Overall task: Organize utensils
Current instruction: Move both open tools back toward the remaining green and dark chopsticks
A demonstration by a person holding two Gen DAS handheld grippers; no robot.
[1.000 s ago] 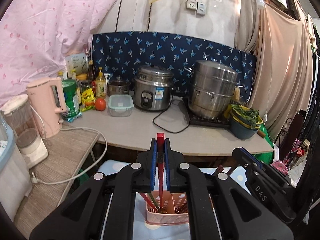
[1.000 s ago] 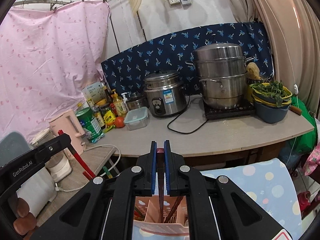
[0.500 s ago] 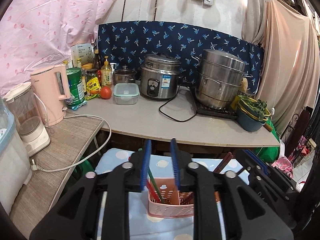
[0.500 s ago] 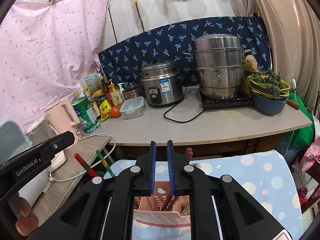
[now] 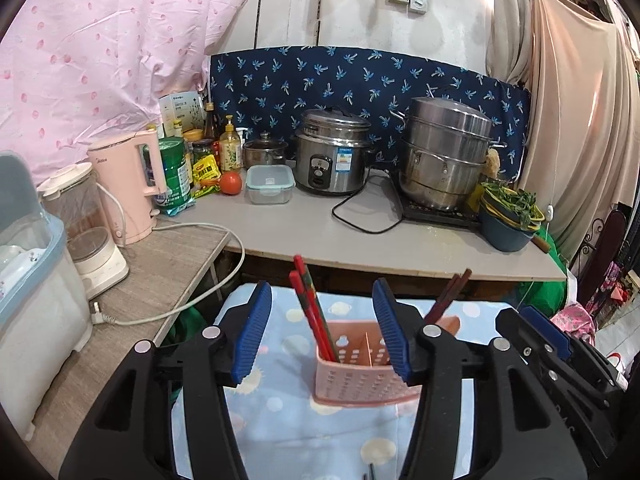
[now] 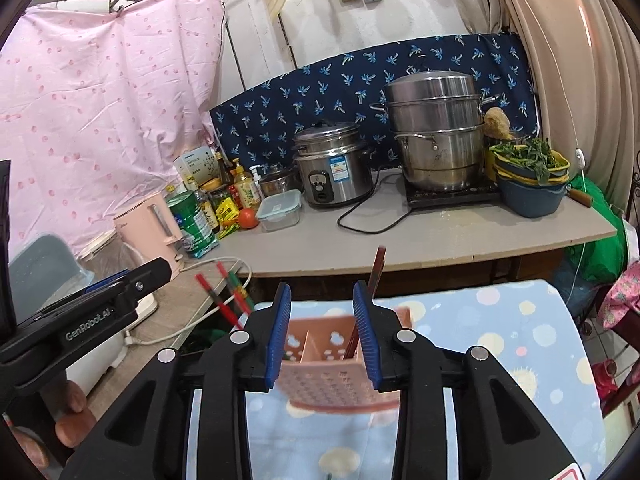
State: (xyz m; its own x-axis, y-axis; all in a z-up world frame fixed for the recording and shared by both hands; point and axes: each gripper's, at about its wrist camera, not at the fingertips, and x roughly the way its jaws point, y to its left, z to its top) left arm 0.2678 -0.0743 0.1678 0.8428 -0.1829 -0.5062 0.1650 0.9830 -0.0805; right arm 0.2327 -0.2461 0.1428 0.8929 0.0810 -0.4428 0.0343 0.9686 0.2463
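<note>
In the left wrist view, the left gripper is spread wide and empty at lower centre, over the pink utensil basket, where red chopsticks lean. In the right wrist view, the right gripper is likewise spread, dark chopsticks standing in the basket's right compartment. The drop-off looks finished; next calls for fetching another utensil.

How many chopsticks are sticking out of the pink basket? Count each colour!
Red chopsticks: 2
Dark brown chopsticks: 2
Total: 4
</note>
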